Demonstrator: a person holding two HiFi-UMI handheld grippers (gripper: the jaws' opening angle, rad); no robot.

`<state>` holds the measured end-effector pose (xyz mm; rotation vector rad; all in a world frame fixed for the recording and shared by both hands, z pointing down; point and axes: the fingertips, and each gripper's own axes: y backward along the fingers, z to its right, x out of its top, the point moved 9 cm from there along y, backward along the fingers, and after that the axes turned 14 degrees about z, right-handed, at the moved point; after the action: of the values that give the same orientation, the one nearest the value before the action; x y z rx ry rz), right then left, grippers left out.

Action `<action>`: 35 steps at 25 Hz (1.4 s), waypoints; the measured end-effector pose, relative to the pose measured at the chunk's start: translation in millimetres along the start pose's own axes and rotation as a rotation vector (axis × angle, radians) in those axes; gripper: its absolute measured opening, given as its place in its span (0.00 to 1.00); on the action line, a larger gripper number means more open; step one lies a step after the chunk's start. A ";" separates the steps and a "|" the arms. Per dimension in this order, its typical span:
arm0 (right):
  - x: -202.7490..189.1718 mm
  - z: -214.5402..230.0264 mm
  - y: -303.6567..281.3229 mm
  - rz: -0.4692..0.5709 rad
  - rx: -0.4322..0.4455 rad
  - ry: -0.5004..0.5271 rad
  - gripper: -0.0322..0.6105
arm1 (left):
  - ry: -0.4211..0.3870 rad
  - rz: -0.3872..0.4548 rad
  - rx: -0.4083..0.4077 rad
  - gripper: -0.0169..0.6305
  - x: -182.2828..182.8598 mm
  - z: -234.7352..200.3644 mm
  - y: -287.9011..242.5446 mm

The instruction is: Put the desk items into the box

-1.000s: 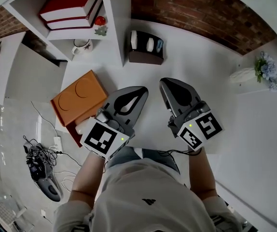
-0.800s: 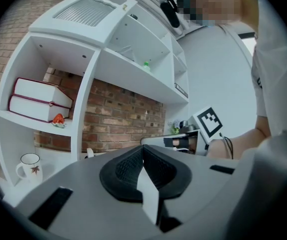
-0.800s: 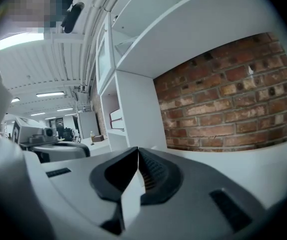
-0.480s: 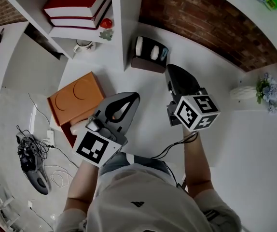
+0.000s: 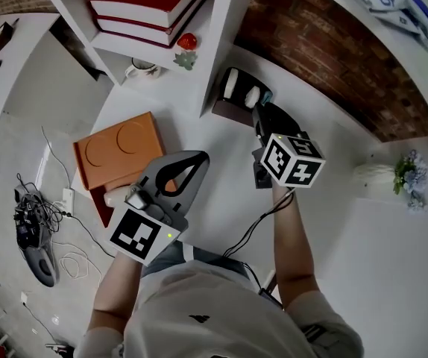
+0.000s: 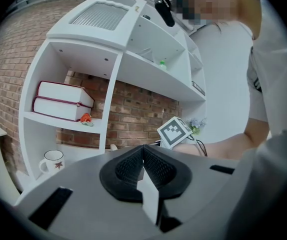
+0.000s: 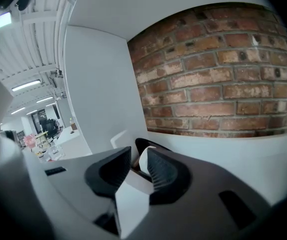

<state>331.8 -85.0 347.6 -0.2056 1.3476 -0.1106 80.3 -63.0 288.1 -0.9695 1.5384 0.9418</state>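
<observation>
Two grippers are over a white desk [image 5: 225, 200], seen from above. My right gripper [image 5: 259, 112] reaches toward a dark brown holder [image 5: 227, 113] that stands at the foot of a white shelf post [image 5: 223, 43], near a brick wall. White rolls [image 5: 233, 86] stand in the holder. My right jaws have just been opening and now stand apart. One white roll shows in the gap just past their tips, but the pads press on nothing. My left gripper [image 5: 199, 156] is closed on nothing and hangs near the middle of the desk. The orange box [image 5: 117, 151] lies at the desk's left edge, well apart from the holder, with my left gripper between the two.

Several things could go wrong, as I judge it. If I come in off-centre, a jaw tip may strike the holder's rim and shove or tip it against the post. Closing on the roll's edge could let it slip free. Carrying it across, I may knock my left gripper. I cannot tell whether the box is open, and a closed lid would block the drop.
</observation>
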 end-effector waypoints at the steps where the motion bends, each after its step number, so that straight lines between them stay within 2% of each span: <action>1: -2.5 0.7 -4.5 -0.008 -0.011 -0.001 0.21 | 0.000 -0.003 0.008 0.05 -0.2 -1.8 1.7; 7: -18.3 2.9 -29.0 -0.069 -0.073 -0.004 0.25 | -0.003 -0.019 0.041 0.05 -0.9 -12.1 12.1; 15: -36.2 5.3 -45.2 -0.129 -0.133 -0.033 0.26 | -0.004 -0.027 0.075 0.05 -2.1 -25.0 25.7; 25: -34.5 10.7 -41.2 -0.068 -0.197 -0.095 0.22 | 0.006 -0.019 0.095 0.05 -1.7 -32.1 31.5; 35: 5.9 -2.5 -9.5 0.061 -0.180 -0.007 0.21 | 0.006 0.002 0.039 0.05 1.3 -23.9 22.3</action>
<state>331.0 -95.6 343.5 -0.3156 1.3561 0.0624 51.1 -77.1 292.4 -0.9441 1.5572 0.9080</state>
